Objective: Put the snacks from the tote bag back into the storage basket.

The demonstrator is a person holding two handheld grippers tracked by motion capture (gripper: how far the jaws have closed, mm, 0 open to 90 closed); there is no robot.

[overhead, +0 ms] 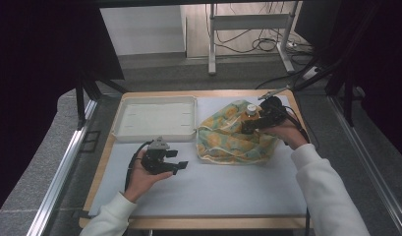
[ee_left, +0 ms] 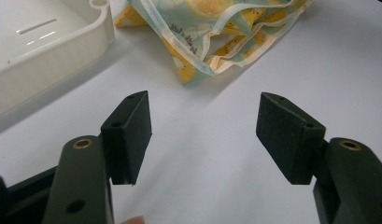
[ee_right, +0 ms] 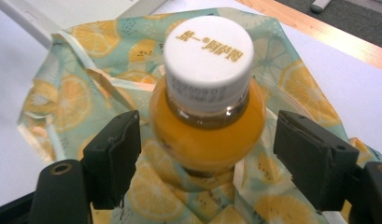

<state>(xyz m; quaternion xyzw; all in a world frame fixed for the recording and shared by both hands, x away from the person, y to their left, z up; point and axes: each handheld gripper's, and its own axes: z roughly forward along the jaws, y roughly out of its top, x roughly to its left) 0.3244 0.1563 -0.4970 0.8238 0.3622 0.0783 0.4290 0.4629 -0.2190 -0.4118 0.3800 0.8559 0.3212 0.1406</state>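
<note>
a bottle of orange drink (ee_right: 207, 126) with a white cap (ee_right: 208, 51) stands inside a cloth bag printed with lemon slices (overhead: 233, 135), its neck and cap rising out of the bag's mouth; in the high view the bottle (overhead: 250, 112) sits at the far right part of the bag, on the white sheet (overhead: 213, 182) that covers the wooden tabletop (overhead: 105, 147). the right gripper (ee_right: 207, 154) is at the bottle: in the right gripper view its jaws stand on either side of the bottle's shoulder, released, with a clear gap between each black pad (ee_right: 115, 151) and the plastic, so the bottle is between them but not gripped (printed characters on the cap are visible, too small to read with certainty). in the high view the right gripper (overhead: 260, 120) reaches in from the right over the bag, held by a hand in a white sleeve (overhead: 326, 191). the left gripper (overhead: 176, 166) rests in the person's left hand (overhead: 142, 179) on the white sheet, near the bag's left edge and just in front of a shallow cream tray (overhead: 154, 132); its jaws are spread wide with nothing between them, pointing towards the bag. in the left gripper view the tray's wall (ee_left: 48, 60) lies at the upper left and the bag's folded corner (ee_left: 202, 56) ahead, both apart from the pads.
</note>
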